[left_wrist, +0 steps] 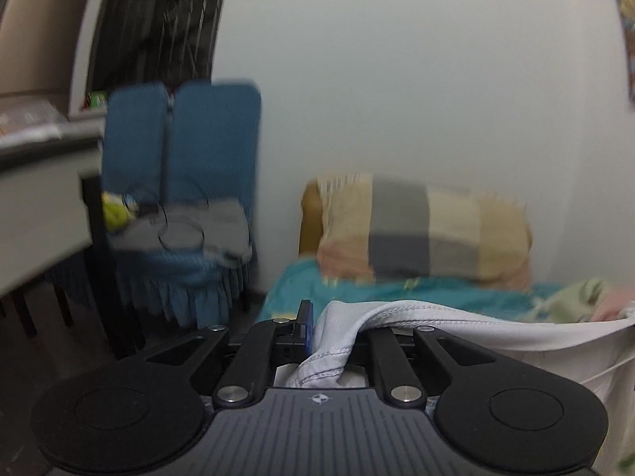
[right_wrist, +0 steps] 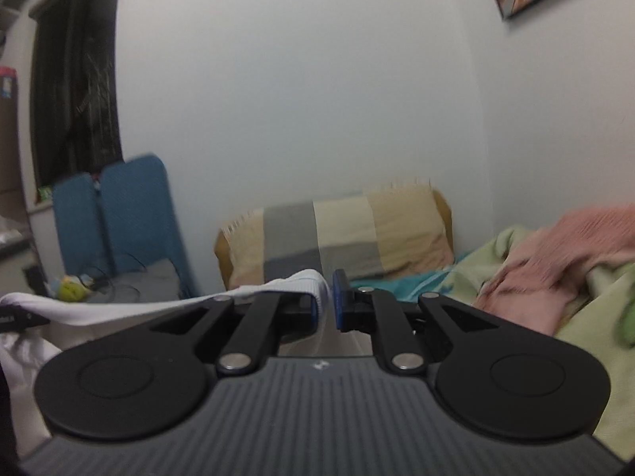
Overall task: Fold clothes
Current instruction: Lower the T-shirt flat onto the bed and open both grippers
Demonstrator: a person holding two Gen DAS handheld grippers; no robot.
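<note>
A white garment [left_wrist: 436,317] hangs stretched between my two grippers, held up above the bed. My left gripper [left_wrist: 331,337] is shut on its stitched hem, which bunches between the blue pads and covers the right one. In the right wrist view my right gripper [right_wrist: 326,305] is shut on the other end of the white garment [right_wrist: 119,309]. The cloth runs left from it to the left gripper's tip [right_wrist: 16,321] at the frame edge.
A bed with a teal sheet [left_wrist: 309,289] and a checked pillow [left_wrist: 424,230] lies ahead against the white wall. A blue-covered chair [left_wrist: 178,206] with grey clothes stands to the left beside a table [left_wrist: 39,198]. Green and pink bedding [right_wrist: 555,269] is heaped on the right.
</note>
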